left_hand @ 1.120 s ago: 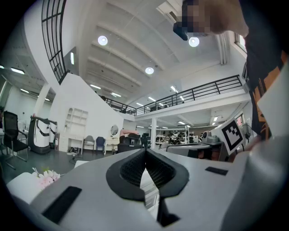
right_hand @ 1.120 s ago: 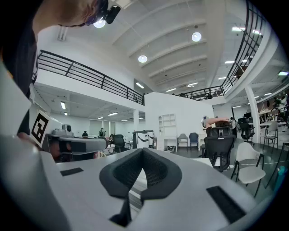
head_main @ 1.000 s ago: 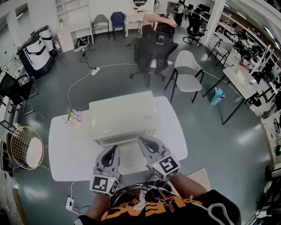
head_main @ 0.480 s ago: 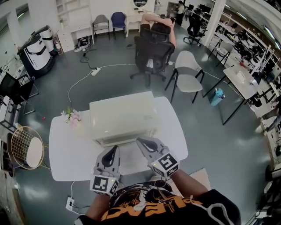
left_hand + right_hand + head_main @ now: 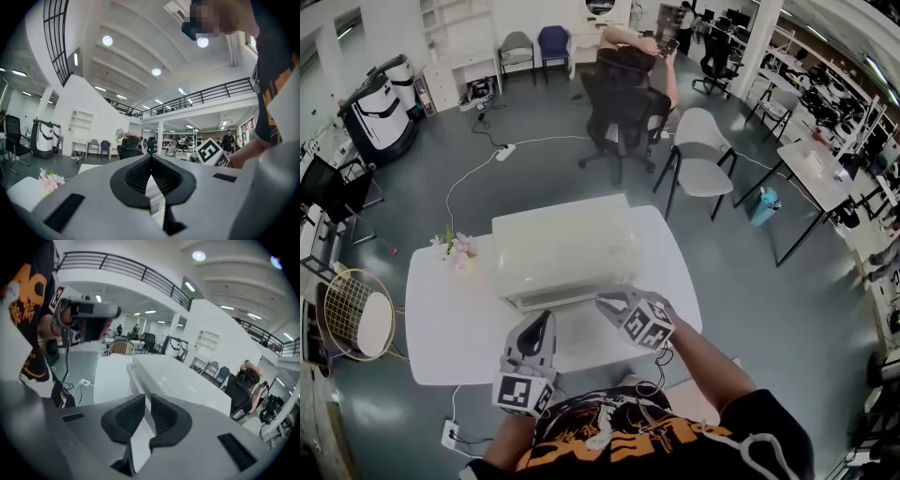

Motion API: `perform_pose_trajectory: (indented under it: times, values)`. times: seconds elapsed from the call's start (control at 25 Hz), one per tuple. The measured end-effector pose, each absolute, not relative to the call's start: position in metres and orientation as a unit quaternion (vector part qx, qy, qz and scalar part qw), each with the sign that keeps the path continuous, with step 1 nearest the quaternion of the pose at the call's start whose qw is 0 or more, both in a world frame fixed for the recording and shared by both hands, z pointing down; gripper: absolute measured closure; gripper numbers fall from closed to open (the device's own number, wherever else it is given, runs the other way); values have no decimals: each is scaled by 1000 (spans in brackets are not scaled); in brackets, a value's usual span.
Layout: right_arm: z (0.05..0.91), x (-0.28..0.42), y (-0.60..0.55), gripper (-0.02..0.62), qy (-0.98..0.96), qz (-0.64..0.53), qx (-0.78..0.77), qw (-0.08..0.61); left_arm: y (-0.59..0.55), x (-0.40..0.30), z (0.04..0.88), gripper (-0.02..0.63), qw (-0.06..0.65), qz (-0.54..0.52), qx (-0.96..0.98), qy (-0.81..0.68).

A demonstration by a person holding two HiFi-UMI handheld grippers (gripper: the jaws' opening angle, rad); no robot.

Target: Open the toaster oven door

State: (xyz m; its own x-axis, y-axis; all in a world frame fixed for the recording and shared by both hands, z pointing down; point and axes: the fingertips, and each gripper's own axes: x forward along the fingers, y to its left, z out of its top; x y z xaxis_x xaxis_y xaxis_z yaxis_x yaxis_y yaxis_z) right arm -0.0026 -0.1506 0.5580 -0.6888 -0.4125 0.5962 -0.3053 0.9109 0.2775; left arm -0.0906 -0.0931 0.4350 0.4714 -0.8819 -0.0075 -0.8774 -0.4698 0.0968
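Note:
The white toaster oven (image 5: 562,248) sits on the white table (image 5: 450,323) with its door closed, front toward me. My right gripper (image 5: 609,303) is rolled onto its side, its tip just short of the oven's front lower edge. In the right gripper view the oven (image 5: 183,383) fills the middle, and my right gripper (image 5: 145,399) has its jaws almost together with only a thin slit and nothing in it. My left gripper (image 5: 543,323) hovers over the table before the oven, shut and empty; in the left gripper view my left gripper (image 5: 151,157) has its tips touching.
A small bunch of pink flowers (image 5: 455,249) lies at the oven's left. A gold wire basket (image 5: 352,314) stands left of the table. Behind are a black office chair (image 5: 623,108) with a person and a white chair (image 5: 698,155). A power strip (image 5: 450,434) lies by the table's near corner.
My right gripper has rolled sideways and moved forward toward the oven's front, with the arm stretched out. The left gripper has stayed put. The person in the far chair has shifted.

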Motion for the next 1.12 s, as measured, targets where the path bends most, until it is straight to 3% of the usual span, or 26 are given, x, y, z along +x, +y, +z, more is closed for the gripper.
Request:
perform_pose_trajectory:
  times: [0.16, 0.32, 0.72, 1.12]
  values:
    - [602, 10, -150, 502, -882, -98, 147, 436, -91, -90, 438, 584, 43, -28, 857, -513]
    - [626, 15, -156, 500, -858, -120, 126, 483, -89, -93, 439, 584, 44, -29, 856, -514]
    - [663, 18, -147, 526, -834, -126, 82, 530, -83, -94, 438, 584, 45, -26, 854, -518]
    - [652, 22, -162, 537, -835, -127, 90, 527, -92, -90, 426, 584, 42, -27, 851, -522]
